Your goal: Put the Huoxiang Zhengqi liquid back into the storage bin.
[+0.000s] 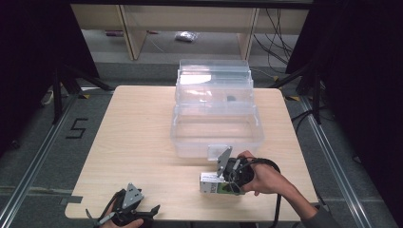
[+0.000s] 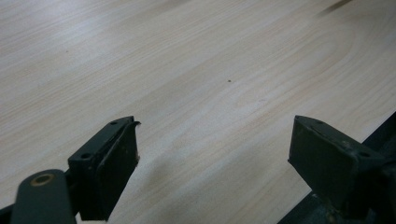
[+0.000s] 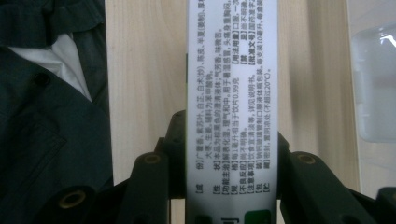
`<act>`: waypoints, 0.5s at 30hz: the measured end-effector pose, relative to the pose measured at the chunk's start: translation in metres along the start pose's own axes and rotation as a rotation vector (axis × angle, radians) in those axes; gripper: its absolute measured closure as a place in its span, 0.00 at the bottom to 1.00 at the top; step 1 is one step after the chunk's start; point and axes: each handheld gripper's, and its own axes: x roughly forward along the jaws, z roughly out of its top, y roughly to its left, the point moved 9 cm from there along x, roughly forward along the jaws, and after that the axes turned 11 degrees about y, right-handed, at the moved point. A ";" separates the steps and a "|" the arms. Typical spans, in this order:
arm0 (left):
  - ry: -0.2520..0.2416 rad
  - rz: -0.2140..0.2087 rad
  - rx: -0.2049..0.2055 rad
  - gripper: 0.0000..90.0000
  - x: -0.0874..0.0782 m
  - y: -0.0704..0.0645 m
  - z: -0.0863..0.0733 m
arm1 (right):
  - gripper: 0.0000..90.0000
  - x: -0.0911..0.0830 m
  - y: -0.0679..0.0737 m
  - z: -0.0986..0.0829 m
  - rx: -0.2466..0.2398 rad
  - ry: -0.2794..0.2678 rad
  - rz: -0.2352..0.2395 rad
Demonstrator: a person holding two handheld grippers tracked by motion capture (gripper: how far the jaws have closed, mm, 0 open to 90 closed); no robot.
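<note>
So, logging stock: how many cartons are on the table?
1: a white carton at the table's near edge, clamped in the right gripper, just before the clear bin. None visible inside the bin.

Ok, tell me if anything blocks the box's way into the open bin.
Nothing visible does. The right gripper is shut on the box just in front of the bin. Bare table lies between them, and the bin's lid is raised.

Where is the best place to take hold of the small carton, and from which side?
Across its two narrow long sides near one end, as the right claw already does, jaws pressing the flat white carton. In the high view it lies flat near the table's front edge, so coming along its length from the person's side seems best.
</note>
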 end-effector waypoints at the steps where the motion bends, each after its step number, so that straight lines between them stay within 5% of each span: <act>1: 0.007 0.003 0.002 0.17 0.000 0.000 0.000 | 0.72 -0.001 0.000 0.000 0.014 -0.007 0.001; 11: 0.003 0.002 0.003 0.17 0.000 0.000 0.000 | 0.72 -0.019 -0.005 -0.008 0.045 0.000 0.000; 12: 0.006 0.005 0.005 0.17 0.000 0.001 -0.001 | 0.72 -0.023 -0.009 -0.008 0.011 -0.020 -0.004; 15: 0.001 0.001 0.002 0.17 0.000 0.000 0.000 | 0.72 -0.029 -0.011 -0.011 0.050 -0.027 0.005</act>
